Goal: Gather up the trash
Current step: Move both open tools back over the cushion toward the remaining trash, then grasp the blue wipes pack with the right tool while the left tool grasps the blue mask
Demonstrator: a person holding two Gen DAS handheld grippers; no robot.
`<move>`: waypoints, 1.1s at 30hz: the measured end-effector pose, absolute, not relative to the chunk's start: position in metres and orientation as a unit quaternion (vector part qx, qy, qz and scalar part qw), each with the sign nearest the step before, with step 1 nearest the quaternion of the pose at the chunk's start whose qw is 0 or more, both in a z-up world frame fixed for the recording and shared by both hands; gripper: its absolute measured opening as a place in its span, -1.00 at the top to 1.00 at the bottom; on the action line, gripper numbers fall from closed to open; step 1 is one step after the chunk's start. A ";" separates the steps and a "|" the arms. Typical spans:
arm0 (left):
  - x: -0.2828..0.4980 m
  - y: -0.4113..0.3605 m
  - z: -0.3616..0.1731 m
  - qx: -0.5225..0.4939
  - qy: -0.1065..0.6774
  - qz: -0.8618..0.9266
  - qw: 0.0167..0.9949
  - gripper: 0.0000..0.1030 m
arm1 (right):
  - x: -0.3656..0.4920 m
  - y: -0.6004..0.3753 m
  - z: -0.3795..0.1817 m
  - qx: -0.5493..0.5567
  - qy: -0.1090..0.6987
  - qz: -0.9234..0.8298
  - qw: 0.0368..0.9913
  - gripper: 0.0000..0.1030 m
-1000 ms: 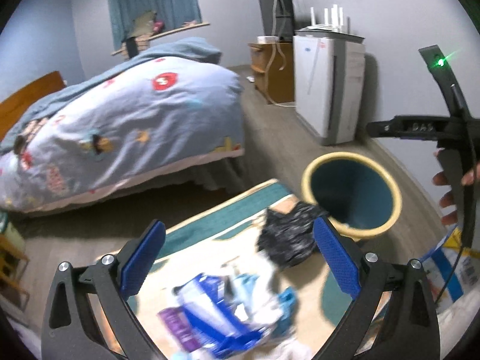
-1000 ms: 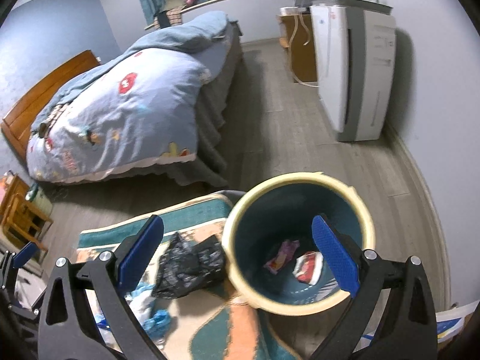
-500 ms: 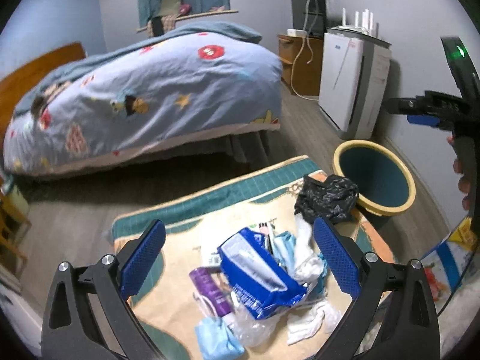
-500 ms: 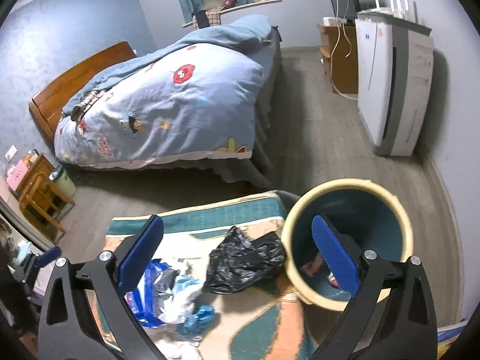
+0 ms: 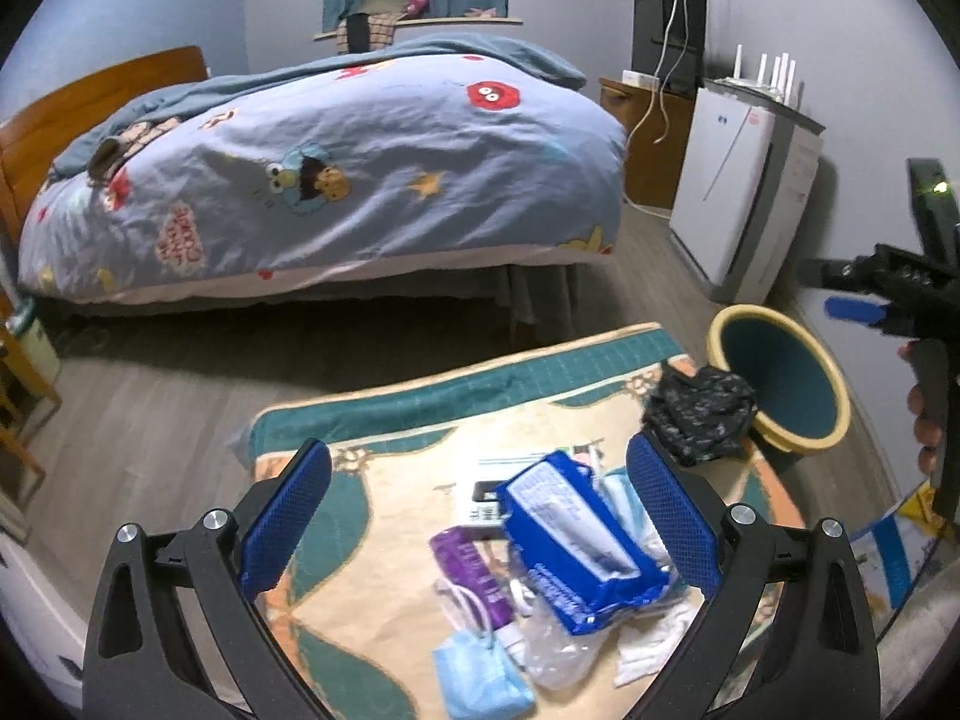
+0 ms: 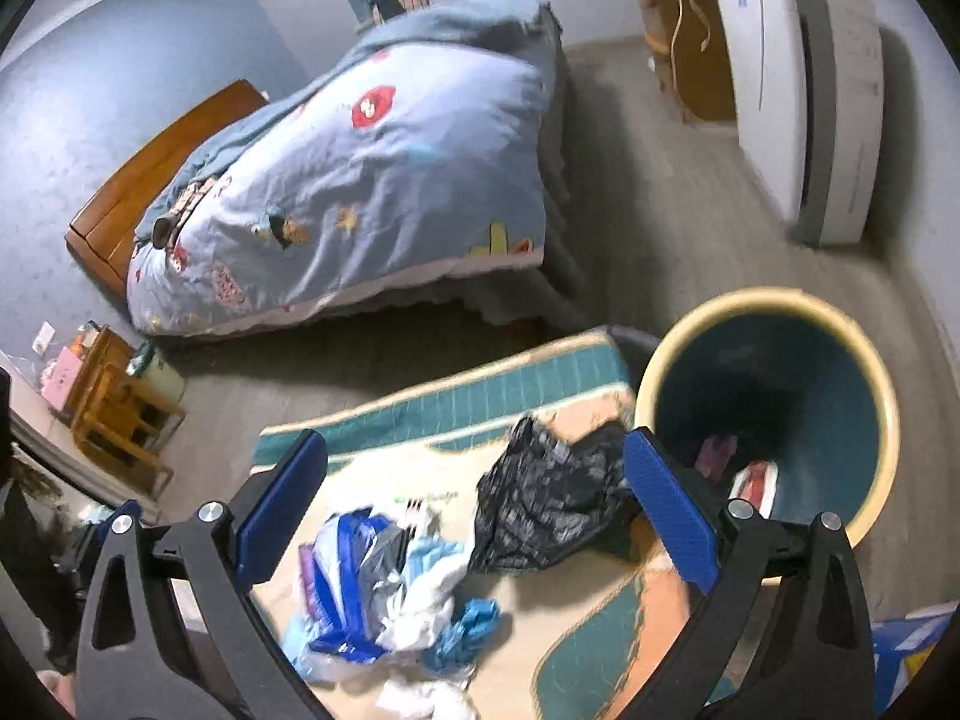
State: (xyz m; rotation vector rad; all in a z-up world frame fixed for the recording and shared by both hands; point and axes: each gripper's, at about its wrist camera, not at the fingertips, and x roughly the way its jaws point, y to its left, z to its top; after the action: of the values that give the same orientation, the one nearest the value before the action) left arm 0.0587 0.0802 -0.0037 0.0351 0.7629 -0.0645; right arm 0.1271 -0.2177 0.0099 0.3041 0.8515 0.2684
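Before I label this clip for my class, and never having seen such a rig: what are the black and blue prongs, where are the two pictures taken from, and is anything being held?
The prongs are hand-held claws, one in each of a person's hands, each carrying a wide-angle camera that looks out along its two fingers. One picture comes from the left claw, the other from the right claw. Both are open and hold nothing. Below them a rug lies on a bedroom floor, bearing a litter pile: a blue plastic pack, a purple wrapper, a light blue face mask and a crumpled black bag. Beside the rug stands a yellow-rimmed bin with some trash already inside.
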 end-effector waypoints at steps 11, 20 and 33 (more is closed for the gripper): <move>0.080 0.105 -0.028 -0.006 0.412 0.001 0.911 -0.90 | 0.149 -0.197 -0.044 0.076 0.487 0.111 0.863 -0.89; 0.102 0.138 -0.037 -0.013 0.423 0.048 0.905 -0.90 | 0.166 -0.208 -0.074 0.084 0.519 0.094 0.845 -0.89; 0.122 0.177 -0.060 -0.043 0.449 0.088 0.888 -0.86 | 0.150 -0.105 -0.085 0.031 0.533 0.229 0.814 -0.89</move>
State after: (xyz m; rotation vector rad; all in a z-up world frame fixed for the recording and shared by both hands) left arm 0.1221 0.1775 -0.0601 -0.0898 0.9336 0.1831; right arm 0.1500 -0.1052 -0.0846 0.0652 1.1377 0.4889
